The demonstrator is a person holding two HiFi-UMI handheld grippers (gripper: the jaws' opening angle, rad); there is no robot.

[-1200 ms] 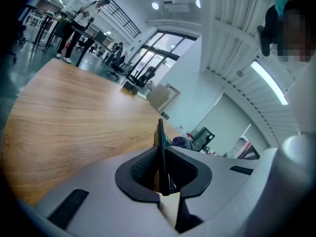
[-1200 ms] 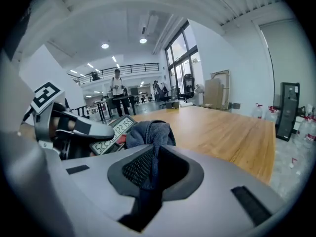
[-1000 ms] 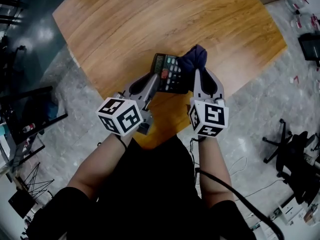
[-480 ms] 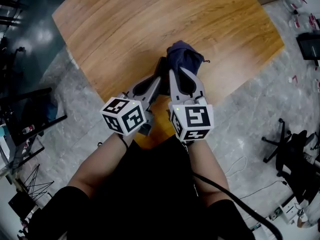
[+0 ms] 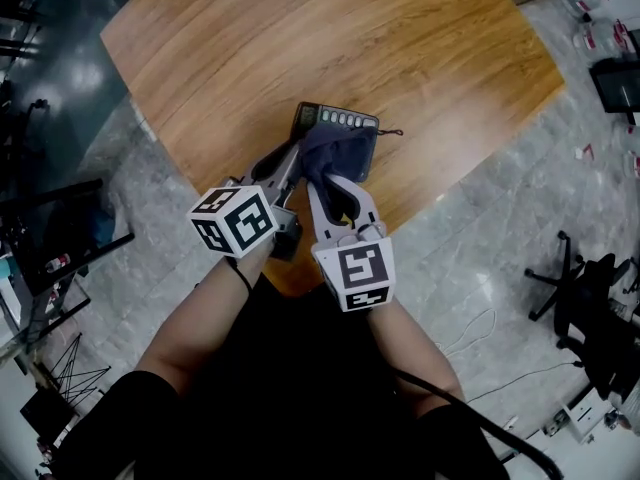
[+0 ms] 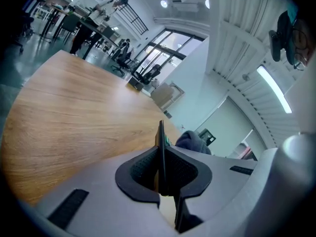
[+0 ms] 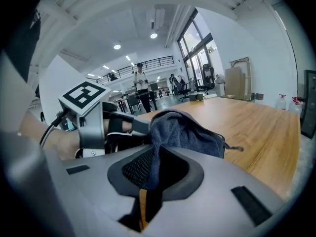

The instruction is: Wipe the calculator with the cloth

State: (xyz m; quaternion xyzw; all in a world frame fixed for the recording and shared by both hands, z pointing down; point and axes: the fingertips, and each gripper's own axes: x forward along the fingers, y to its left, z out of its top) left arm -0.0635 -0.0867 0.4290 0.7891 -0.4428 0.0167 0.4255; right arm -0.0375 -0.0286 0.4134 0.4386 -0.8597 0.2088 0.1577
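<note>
While the left gripper (image 5: pixel 293 160) clamps the calculator (image 5: pixel 338 119) steady by its edge, the right gripper (image 5: pixel 320 172) clenches the cloth (image 5: pixel 340 150) against its keys.

Left gripper (image 5: pixel 292 163): jaws clamped on calculator (image 5: pixel 340 120) edge. Right gripper (image 5: pixel 322 173): jaws pinching cloth (image 5: pixel 338 153), just beside left; both angled downward.

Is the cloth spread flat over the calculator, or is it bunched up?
Bunched up: the cloth sits crumpled in the right claw, covering only part of the calculator.
</note>
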